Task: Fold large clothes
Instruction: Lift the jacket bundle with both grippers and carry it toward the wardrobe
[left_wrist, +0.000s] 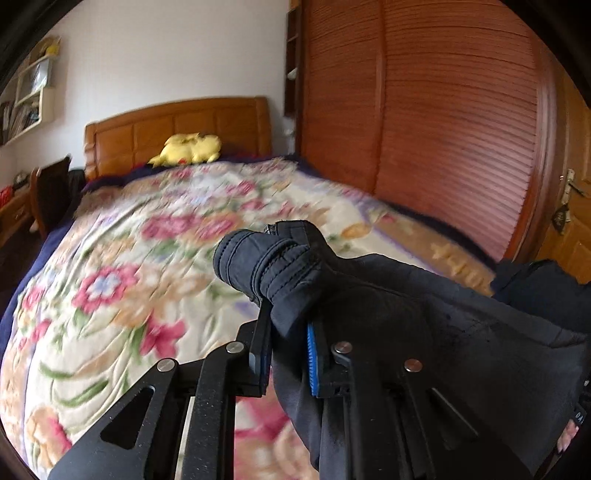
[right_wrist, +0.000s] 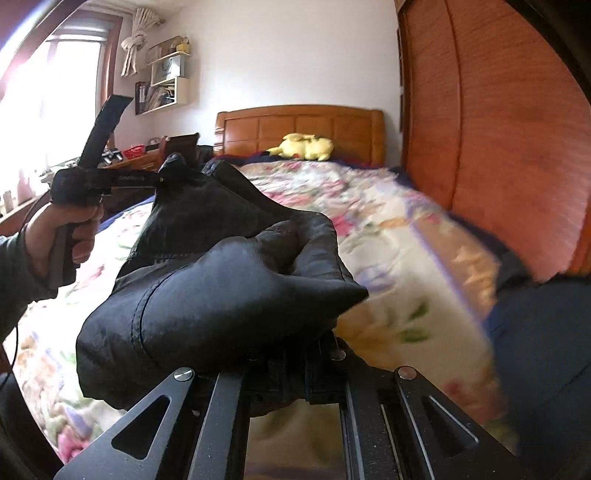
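A black padded jacket (left_wrist: 388, 295) hangs lifted above the bed, stretched between both grippers. In the left wrist view my left gripper (left_wrist: 290, 347) is shut on a bunched fold of it, just below a ribbed cuff (left_wrist: 258, 266); the blue pad (left_wrist: 314, 354) presses into the cloth. In the right wrist view the jacket (right_wrist: 221, 306) drapes over my right gripper (right_wrist: 291, 369) and hides its fingertips, which are shut on the fabric. Up to the left, the left gripper (right_wrist: 162, 179) pinches the jacket's far corner, with a hand (right_wrist: 70, 229) on its handle.
A floral quilt (left_wrist: 147, 258) covers the bed below, with a yellow plush toy (left_wrist: 190, 149) by the wooden headboard (left_wrist: 177, 125). Slatted wardrobe doors (left_wrist: 443, 129) stand along the right side. A desk and chair (right_wrist: 173, 147) stand left of the bed. A dark blurred mass (right_wrist: 539, 350) fills the lower right.
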